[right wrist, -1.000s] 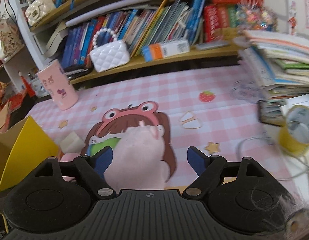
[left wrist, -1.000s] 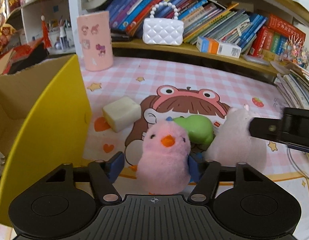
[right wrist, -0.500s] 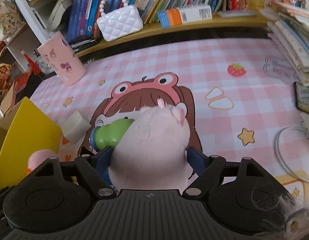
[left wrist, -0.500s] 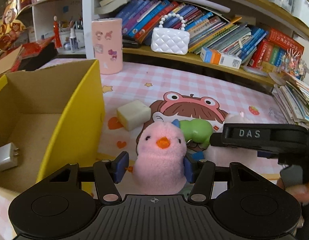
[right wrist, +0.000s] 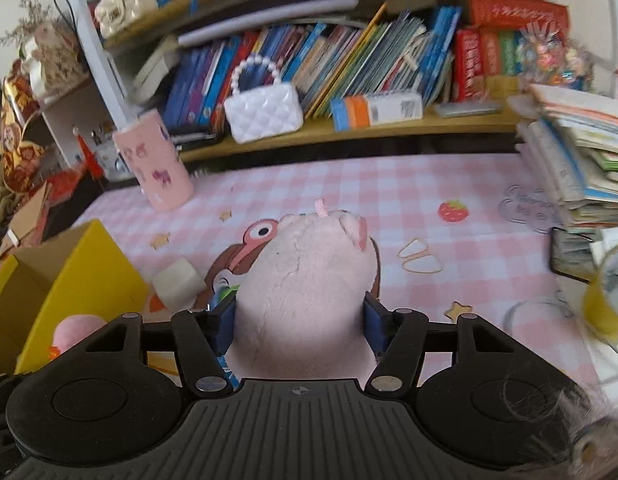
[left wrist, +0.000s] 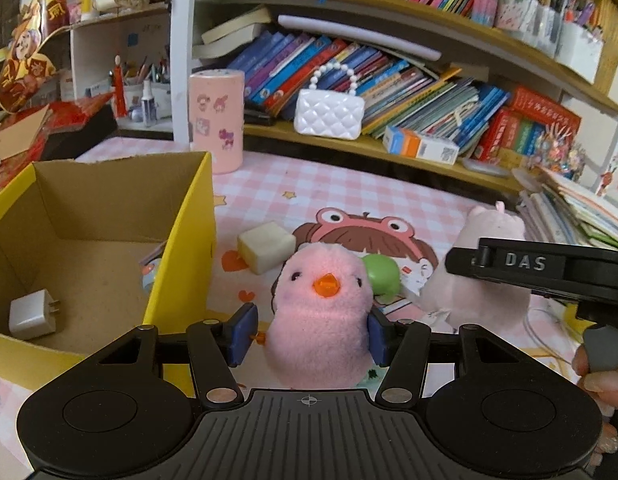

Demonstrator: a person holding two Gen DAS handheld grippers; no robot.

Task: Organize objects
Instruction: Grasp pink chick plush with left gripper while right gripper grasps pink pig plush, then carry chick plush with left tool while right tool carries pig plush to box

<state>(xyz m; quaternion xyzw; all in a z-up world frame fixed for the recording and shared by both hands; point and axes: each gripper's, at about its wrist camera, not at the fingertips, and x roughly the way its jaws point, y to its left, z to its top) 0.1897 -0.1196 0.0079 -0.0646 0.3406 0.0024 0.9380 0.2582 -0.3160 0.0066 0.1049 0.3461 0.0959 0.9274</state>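
my left jaws (left wrist: 309, 334) clamp the pink chick (left wrist: 323, 304) | yellow box (left wrist: 181, 256) lies just left, nearer this hand | right jaws (right wrist: 301, 326) closing on the pale plush (right wrist: 309, 280)

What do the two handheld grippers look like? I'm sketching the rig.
Both are black plastic. The left gripper and right gripper have ribbed bases with round discs, silver screws and blue finger pads. The right one's side reads "DAS" in white.

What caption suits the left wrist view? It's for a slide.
Left gripper clamps a pink chick plush beside the open yellow box.
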